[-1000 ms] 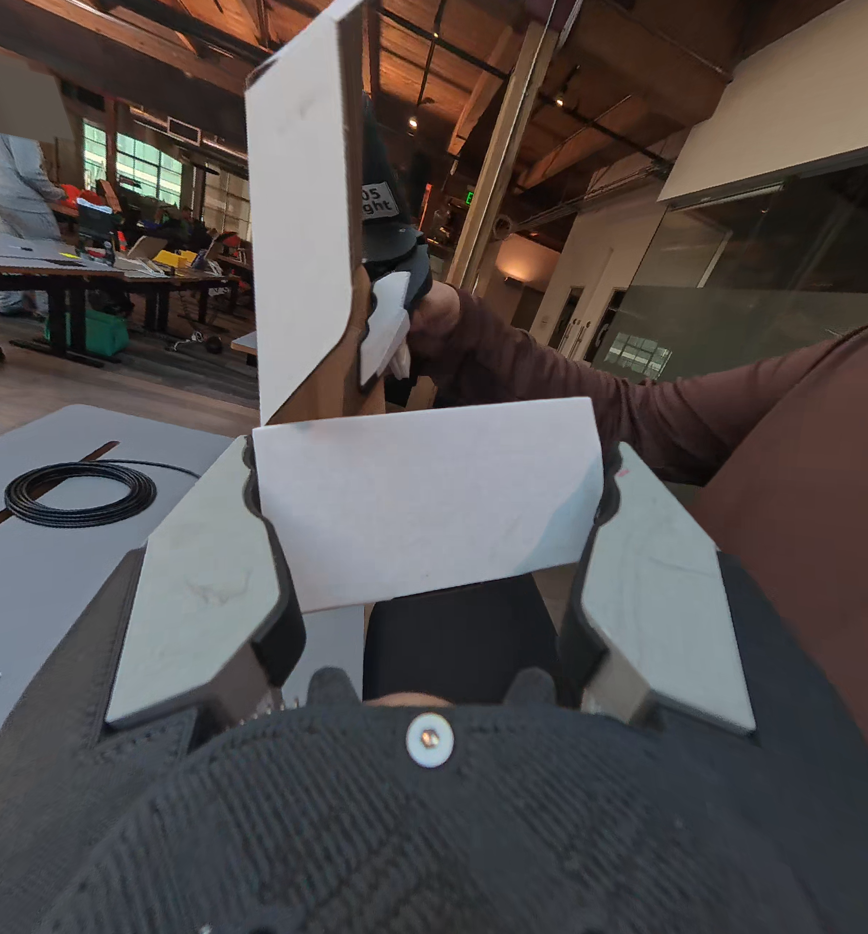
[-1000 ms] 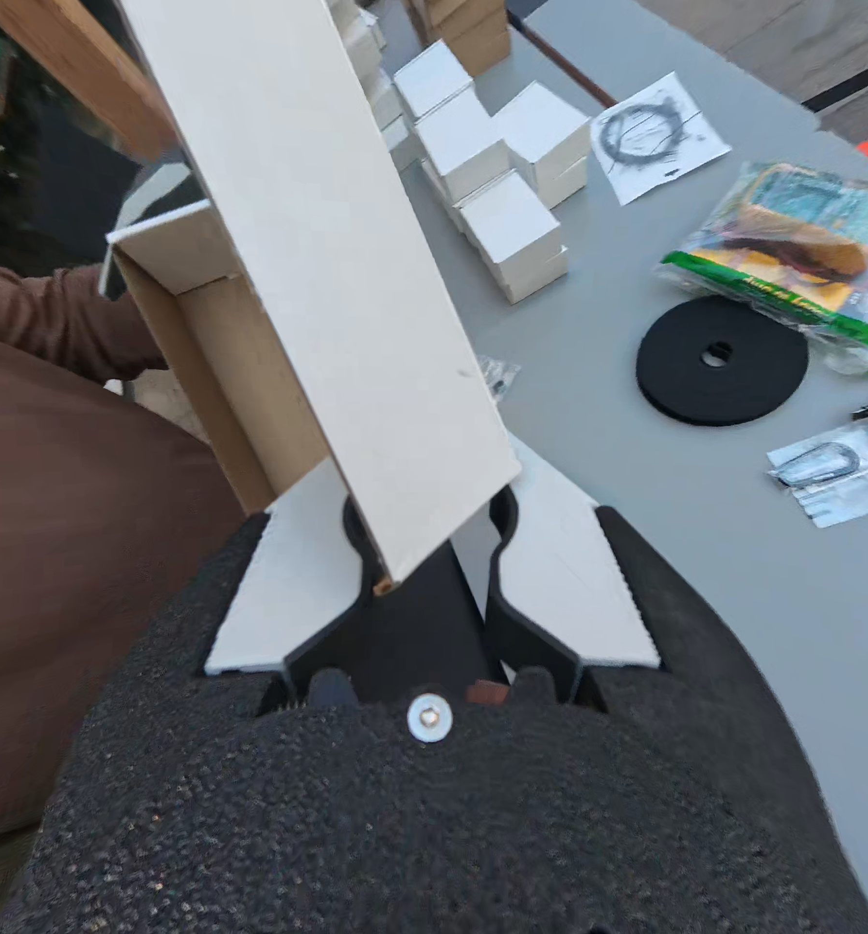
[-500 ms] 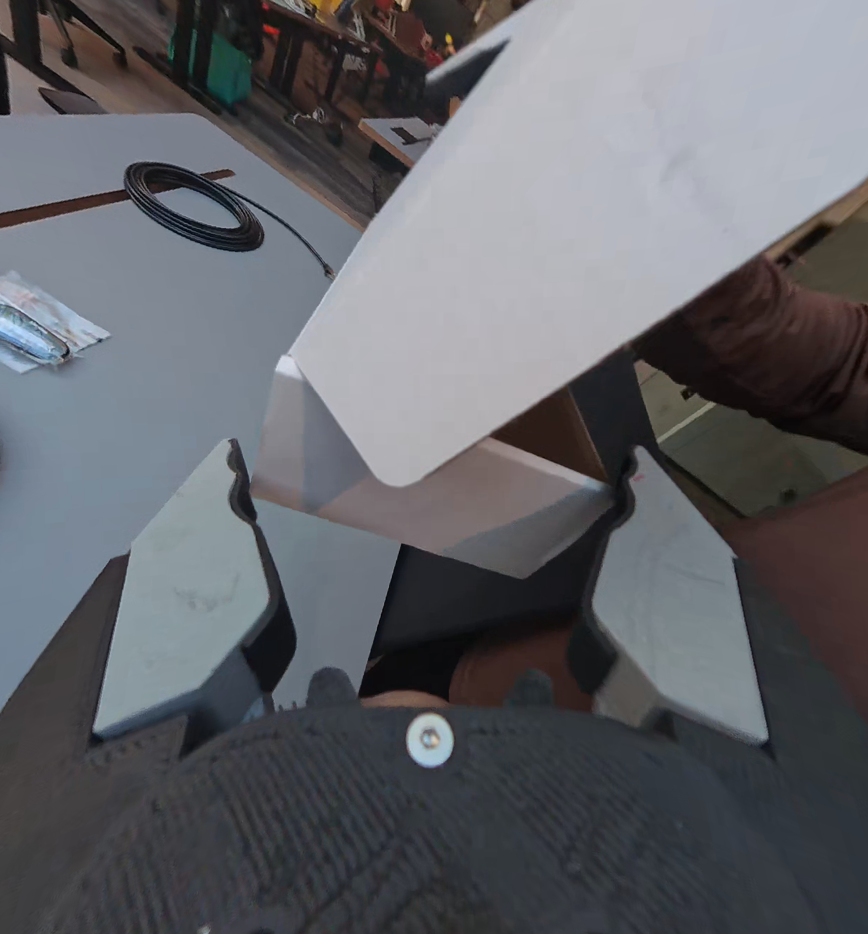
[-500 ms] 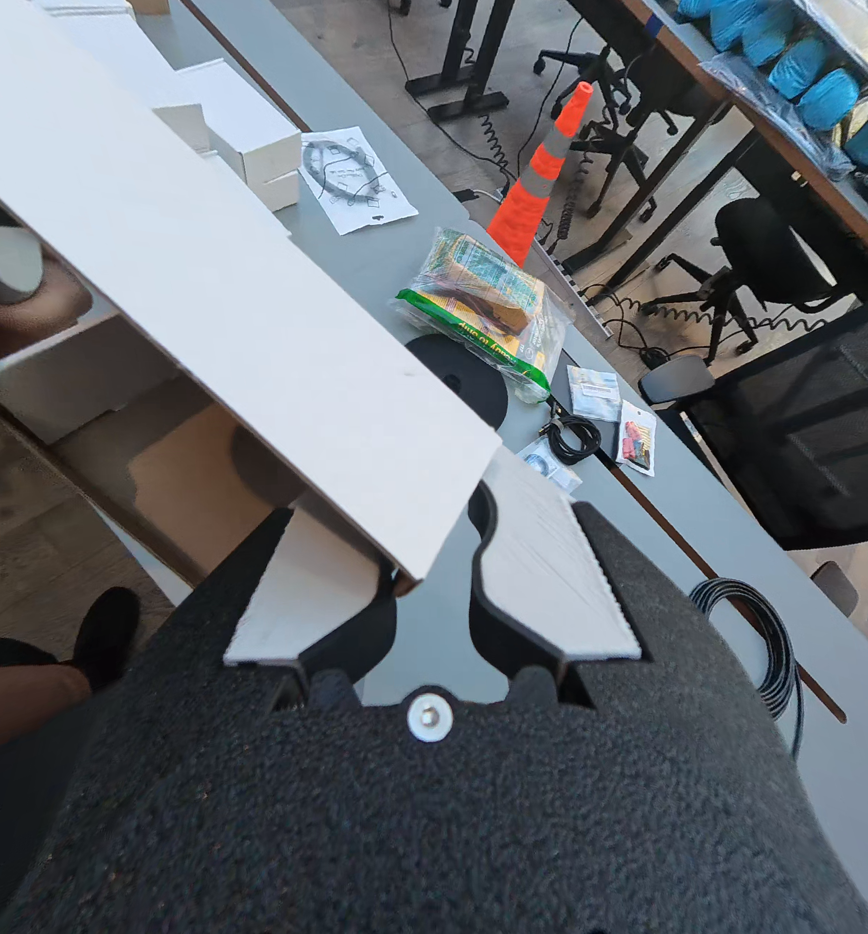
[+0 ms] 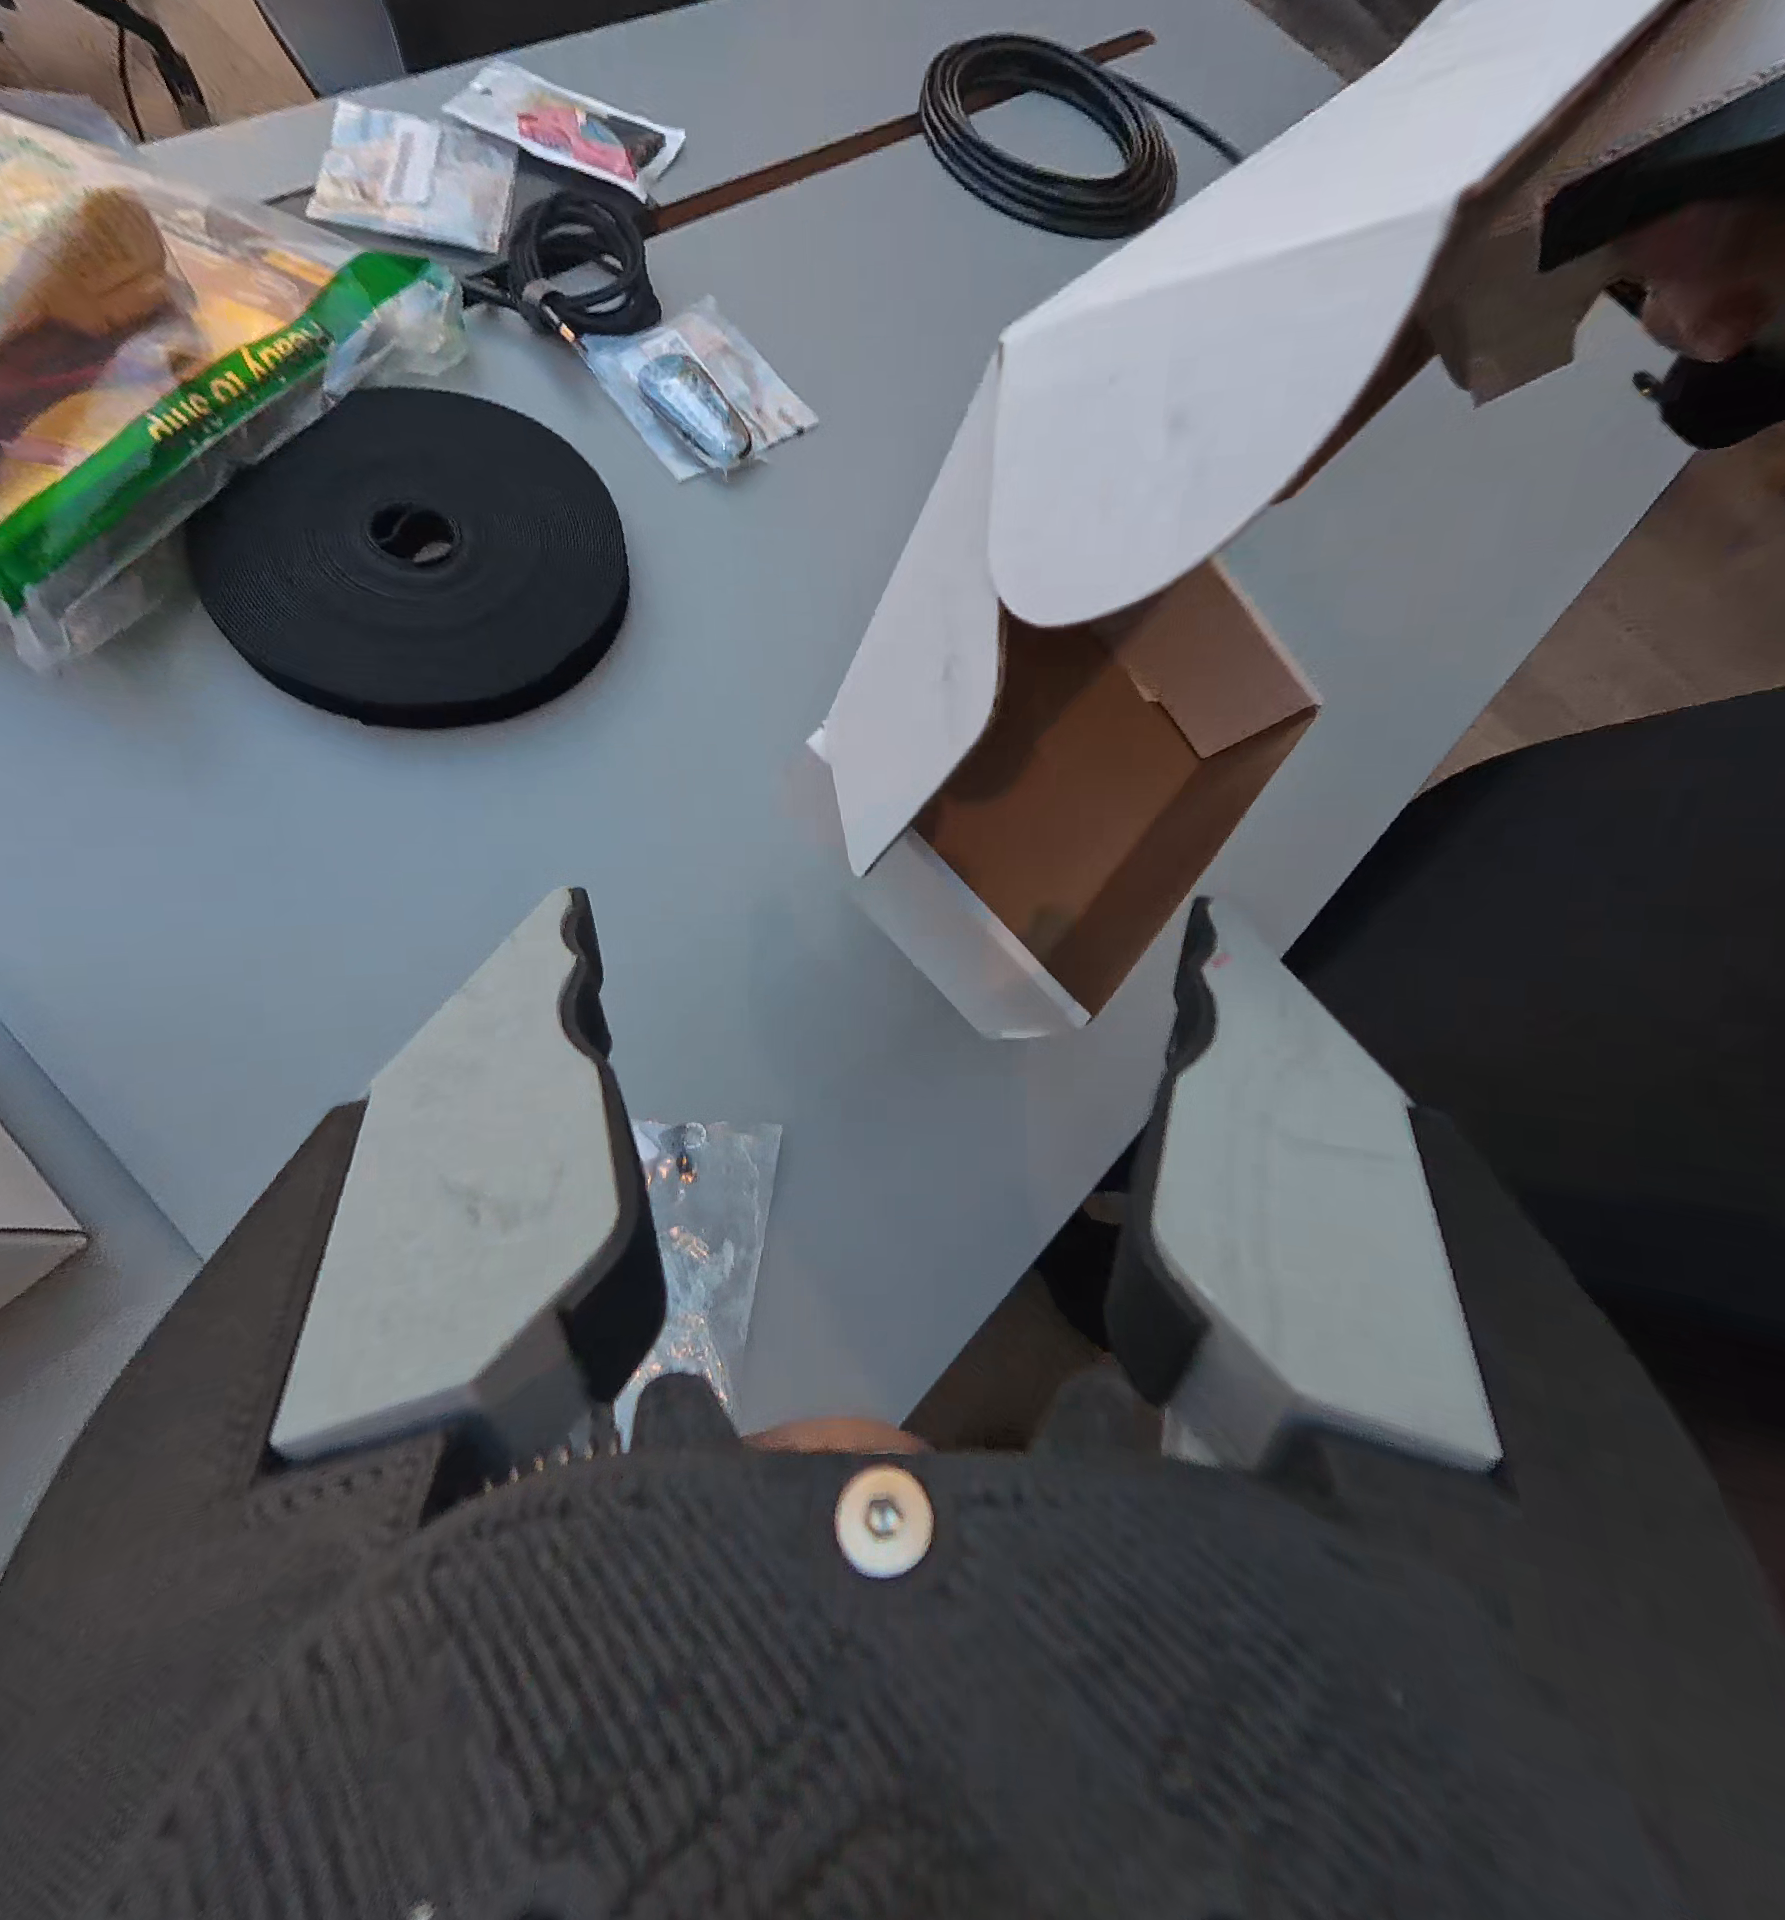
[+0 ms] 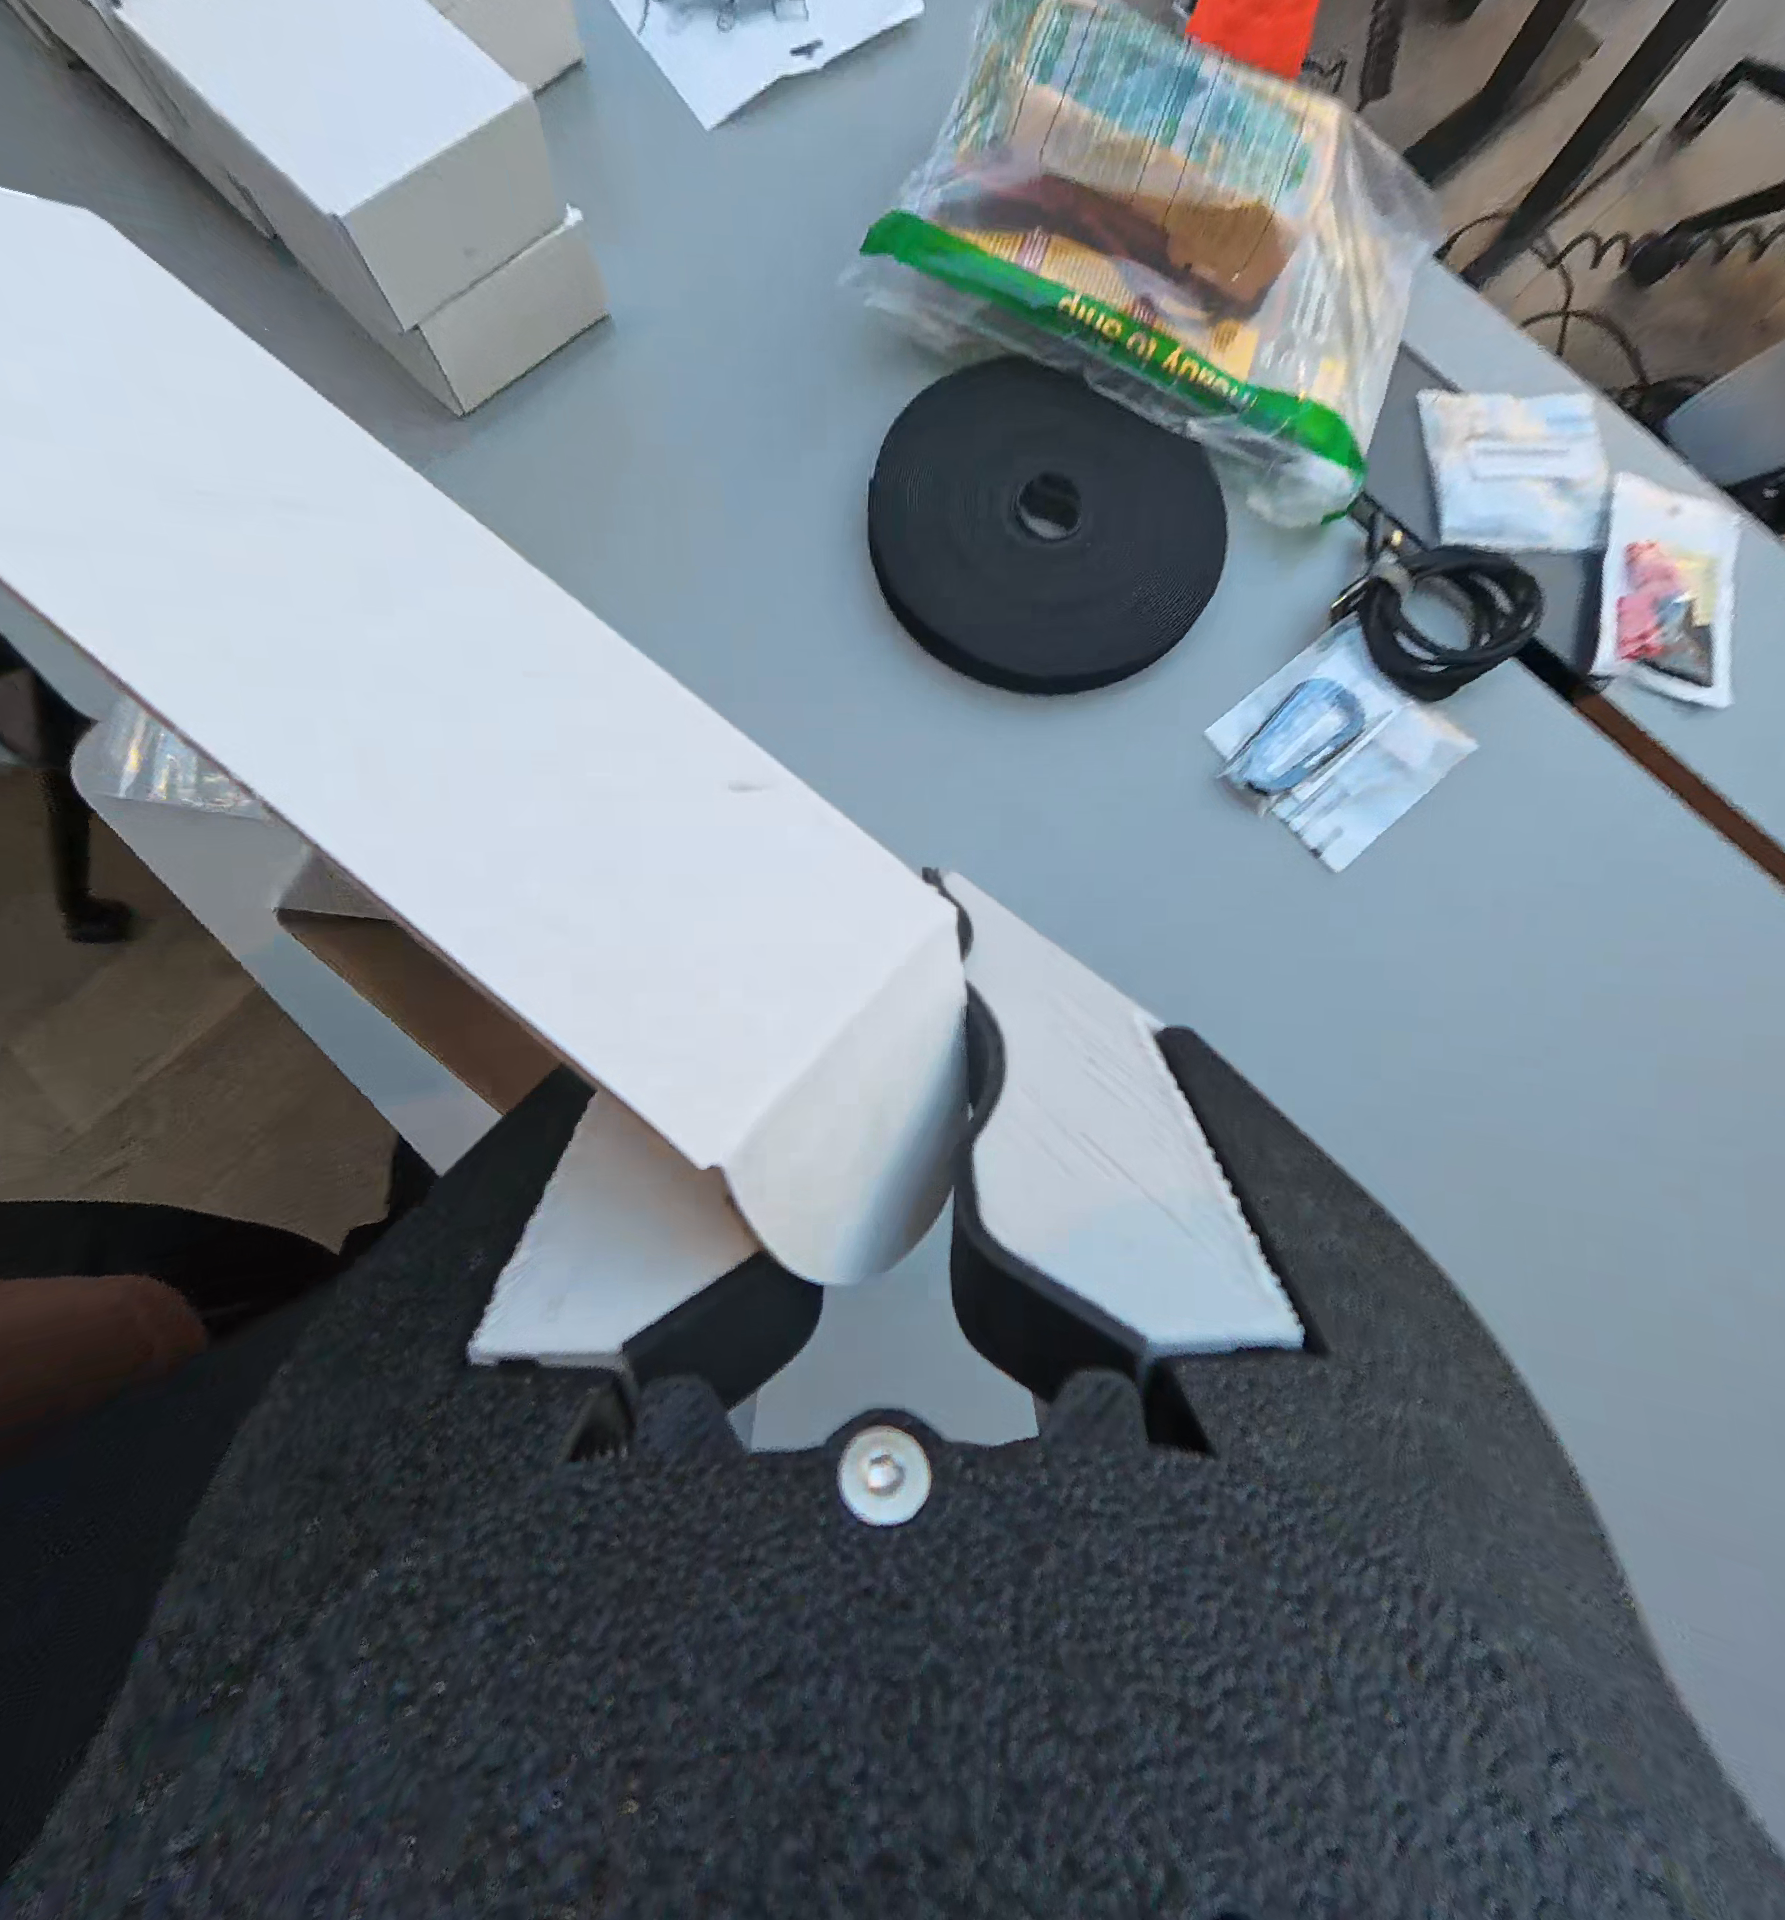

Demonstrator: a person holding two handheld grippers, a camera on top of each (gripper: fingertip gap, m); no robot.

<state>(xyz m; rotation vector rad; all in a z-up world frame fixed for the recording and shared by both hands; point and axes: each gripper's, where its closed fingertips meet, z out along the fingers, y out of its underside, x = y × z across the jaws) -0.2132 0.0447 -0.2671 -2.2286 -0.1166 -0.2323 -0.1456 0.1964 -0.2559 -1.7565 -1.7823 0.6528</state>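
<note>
A white cardboard box [image 5: 1096,790] with a brown inside stands open near the grey table's [image 5: 244,883] edge. I cannot tell if it rests on the table. Its long white lid [image 5: 1231,343] slants up to the right. My right gripper [image 6: 919,997] is shut on the lid's [image 6: 400,644] end flap, and it also shows at the top right of the left wrist view [image 5: 1698,208]. My left gripper [image 5: 886,914] is open and empty, just short of the box's near corner. A small clear packet [image 5: 706,1226] lies on the table under it.
On the table lie a black tape roll [image 5: 405,561], a plastic bag with a green band [image 5: 140,343], a black cable coil [image 5: 1049,135], a small cable bundle [image 6: 1439,613] and several small packets [image 6: 1324,738]. White boxes [image 6: 368,156] are stacked at the back left. Left tips to right tips: about 20 cm. To the small clear packet [image 5: 706,1226]: left tips about 25 cm, right tips about 35 cm.
My left gripper has let go of the box's wall and drawn back. The box has come down from the air to the table's edge. The right gripper still grips the lid.
</note>
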